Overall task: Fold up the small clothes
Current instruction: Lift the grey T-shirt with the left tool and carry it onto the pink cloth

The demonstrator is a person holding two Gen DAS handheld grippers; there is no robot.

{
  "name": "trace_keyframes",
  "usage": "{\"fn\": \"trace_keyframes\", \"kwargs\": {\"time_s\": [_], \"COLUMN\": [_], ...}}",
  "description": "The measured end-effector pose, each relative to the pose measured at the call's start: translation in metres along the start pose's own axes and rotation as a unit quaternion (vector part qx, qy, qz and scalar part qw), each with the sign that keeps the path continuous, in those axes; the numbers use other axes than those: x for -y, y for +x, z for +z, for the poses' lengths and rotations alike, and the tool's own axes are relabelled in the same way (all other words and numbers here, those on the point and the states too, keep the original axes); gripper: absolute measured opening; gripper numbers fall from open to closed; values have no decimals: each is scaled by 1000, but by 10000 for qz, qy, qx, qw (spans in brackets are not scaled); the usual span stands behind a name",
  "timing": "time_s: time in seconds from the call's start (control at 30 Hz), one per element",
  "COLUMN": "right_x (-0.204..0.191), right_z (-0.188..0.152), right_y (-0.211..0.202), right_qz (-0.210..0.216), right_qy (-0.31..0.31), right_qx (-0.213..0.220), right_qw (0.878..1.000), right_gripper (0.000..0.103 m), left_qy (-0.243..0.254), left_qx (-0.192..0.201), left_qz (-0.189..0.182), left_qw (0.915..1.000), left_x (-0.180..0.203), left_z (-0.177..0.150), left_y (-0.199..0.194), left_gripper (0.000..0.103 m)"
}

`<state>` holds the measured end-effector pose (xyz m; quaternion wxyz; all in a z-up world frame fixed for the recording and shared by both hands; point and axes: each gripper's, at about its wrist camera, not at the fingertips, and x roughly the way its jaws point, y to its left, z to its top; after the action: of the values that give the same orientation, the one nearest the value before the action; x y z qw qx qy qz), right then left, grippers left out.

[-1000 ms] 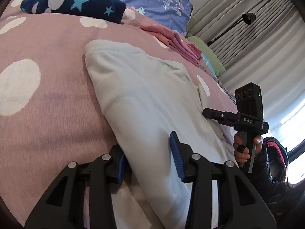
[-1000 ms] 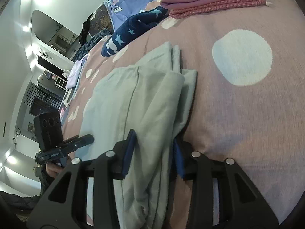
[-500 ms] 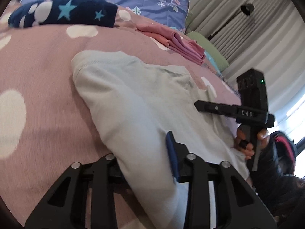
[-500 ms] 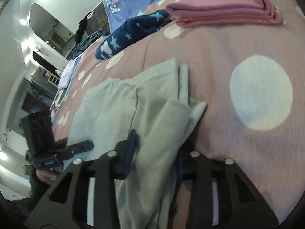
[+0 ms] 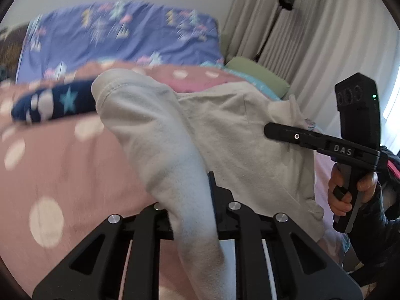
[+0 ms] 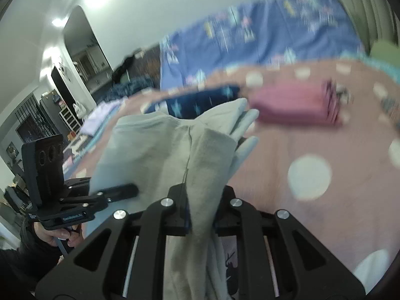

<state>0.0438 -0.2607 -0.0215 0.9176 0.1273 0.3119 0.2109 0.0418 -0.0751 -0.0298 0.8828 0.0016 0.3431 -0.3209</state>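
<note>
Both claws are closing on cloth: my left gripper pinches one bunched edge of the pale grey garment, my right gripper the other, lifting it off the pink polka-dot bedspread. Beyond it lie a navy star-print blanket and folded pink clothes, well apart from it.

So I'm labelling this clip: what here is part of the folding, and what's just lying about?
In use: pale grey-green cotton garment, left gripper, right gripper, both closing on it.
Lying about: folded pink cloth, navy star-print fleece, purple patterned pillow.
</note>
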Motion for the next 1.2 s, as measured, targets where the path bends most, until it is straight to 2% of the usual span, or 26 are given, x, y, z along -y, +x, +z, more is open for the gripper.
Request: {"fn": "trace_keyframes", "kwargs": {"time_s": [0.13,0.27,0.43,0.57,0.73,0.87,1.07,1.2], "right_x": [-10,-14,10,39,74,105,139,175], "right_z": [30,92,163,205,235,246,241,232], "right_y": [-39,-72,-92,-88,-46,-2,83,142], "right_qz": [-159,-599,-800,-880,-963,-868,-571,-636], "right_qy": [-346,-841,-634,-395,-225,51,431,727], "right_qx": [480,966,1362,1509,1459,1288,997,751], "right_qw": [9981,9900,9854,9838,9843,9879,9924,9925], "right_gripper": [13,13,13,13,13,13,13,13], "left_qy": [400,658,617,572,760,925,1010,1051], "left_qx": [316,708,1099,1153,948,705,231,-75], "left_qz": [55,175,265,419,704,989,1483,1584], "left_qw": [9987,9952,9917,9908,9901,9883,9835,9817], "left_x": [32,61,77,78,70,46,-7,-31], "left_z": [45,115,199,240,266,275,279,278], "left_y": [-9,-9,1,26,67,101,163,220], "left_gripper": [16,15,16,16,15,15,15,15]}}
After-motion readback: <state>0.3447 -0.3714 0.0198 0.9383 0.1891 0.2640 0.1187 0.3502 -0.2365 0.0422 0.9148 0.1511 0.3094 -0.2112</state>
